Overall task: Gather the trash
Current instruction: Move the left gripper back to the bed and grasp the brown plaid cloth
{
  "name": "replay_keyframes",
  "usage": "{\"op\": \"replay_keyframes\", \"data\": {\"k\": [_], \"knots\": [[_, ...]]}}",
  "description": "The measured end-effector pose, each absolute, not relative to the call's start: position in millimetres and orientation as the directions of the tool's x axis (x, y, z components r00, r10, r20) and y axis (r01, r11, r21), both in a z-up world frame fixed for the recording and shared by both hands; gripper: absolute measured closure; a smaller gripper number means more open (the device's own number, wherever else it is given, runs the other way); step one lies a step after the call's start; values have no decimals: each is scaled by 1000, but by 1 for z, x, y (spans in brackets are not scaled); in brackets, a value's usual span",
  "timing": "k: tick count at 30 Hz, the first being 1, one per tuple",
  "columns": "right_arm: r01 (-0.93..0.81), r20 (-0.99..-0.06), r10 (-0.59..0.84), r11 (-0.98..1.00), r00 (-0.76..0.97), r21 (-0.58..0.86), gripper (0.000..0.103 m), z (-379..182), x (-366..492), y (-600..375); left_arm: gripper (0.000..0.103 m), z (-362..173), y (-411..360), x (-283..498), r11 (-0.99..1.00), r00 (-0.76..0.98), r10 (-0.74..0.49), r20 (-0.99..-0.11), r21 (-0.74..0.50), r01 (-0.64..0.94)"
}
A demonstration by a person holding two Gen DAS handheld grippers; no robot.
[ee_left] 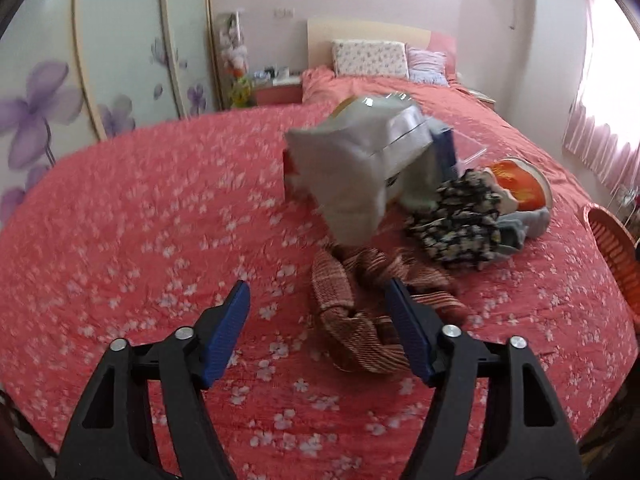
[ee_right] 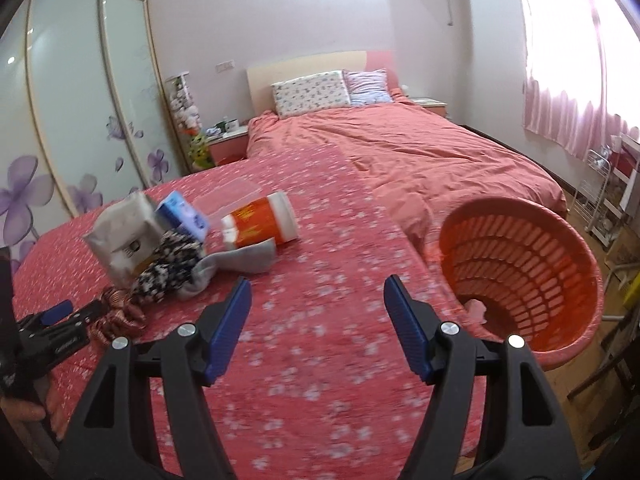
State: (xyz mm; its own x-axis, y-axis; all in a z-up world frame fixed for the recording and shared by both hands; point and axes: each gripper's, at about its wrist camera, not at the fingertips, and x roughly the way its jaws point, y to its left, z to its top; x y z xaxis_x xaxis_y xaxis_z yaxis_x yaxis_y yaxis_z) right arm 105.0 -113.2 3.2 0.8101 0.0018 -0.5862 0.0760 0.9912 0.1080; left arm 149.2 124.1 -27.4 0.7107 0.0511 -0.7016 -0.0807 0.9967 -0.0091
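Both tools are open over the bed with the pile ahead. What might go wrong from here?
1. Clothes sit among the trash: the striped cloth and grey sock could get grabbed by mistake.
2. The orange basket overhangs the bed edge, so it might tip.
3. The orange bottle lies sideways and may roll.

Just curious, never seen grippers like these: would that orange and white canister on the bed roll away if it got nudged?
Probably. The orange canister lies on its side and looks round, so a nudge could roll it, though the soft bedspread and the grey sock beside it may stop it.
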Motion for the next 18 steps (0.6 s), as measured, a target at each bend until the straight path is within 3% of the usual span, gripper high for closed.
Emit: {"op": "replay_keyframes", "data": {"k": [7, 8, 10, 12, 18], "knots": [[50, -602, 12, 995, 799, 86, 35, -3, 110, -93, 52, -45, 122, 171, 992, 670, -48, -741, -116, -58], [45, -603, 13, 996, 797, 81, 35, -4, 112, -90, 56, -45, 121, 171, 992, 673, -56, -737, -119, -49], [32, -607, 20, 997, 795, 74, 35, -6, 114, -82, 80, -45, 119, 169, 991, 676, -78, -733, -128, -25], [16, -609, 28, 998, 793, 67, 35, -7, 116, -74, 88, -45, 116, 166, 993, 684, -82, -725, -117, -6], [-53, -608, 77, 997, 790, 57, 36, -6, 125, -43, 90, -28, 133, 135, 997, 745, -49, -666, -74, -1]]}}
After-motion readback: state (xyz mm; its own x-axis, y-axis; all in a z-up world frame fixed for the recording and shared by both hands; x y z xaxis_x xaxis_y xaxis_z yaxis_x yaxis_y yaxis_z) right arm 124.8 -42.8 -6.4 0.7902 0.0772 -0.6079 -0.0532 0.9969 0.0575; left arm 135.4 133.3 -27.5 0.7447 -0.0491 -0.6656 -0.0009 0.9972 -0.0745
